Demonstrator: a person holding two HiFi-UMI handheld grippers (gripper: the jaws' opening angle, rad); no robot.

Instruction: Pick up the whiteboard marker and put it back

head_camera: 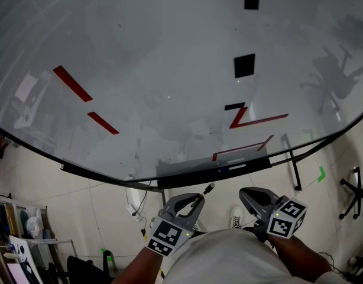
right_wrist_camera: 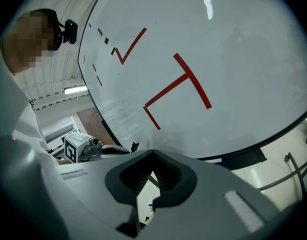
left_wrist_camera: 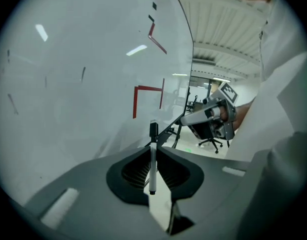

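Note:
The whiteboard marker (left_wrist_camera: 152,170) is white with a black cap and stands upright between the jaws of my left gripper (left_wrist_camera: 153,149), which is shut on it. In the head view the left gripper (head_camera: 197,200) is low, just under the whiteboard's dark ledge (head_camera: 187,175), and the marker's cap (head_camera: 209,189) pokes up toward it. My right gripper (head_camera: 246,193) hangs beside it, shut and holding nothing. In the right gripper view the jaws (right_wrist_camera: 153,153) meet at their tips, and the left gripper (right_wrist_camera: 78,147) shows at the left.
A large whiteboard (head_camera: 169,70) with red tape marks (head_camera: 72,83) and black squares (head_camera: 244,65) fills the view ahead. Its metal stand legs (head_camera: 292,164) reach down to the tiled floor. Shelving with clutter (head_camera: 19,235) stands at the lower left, an office chair (head_camera: 359,194) at the right.

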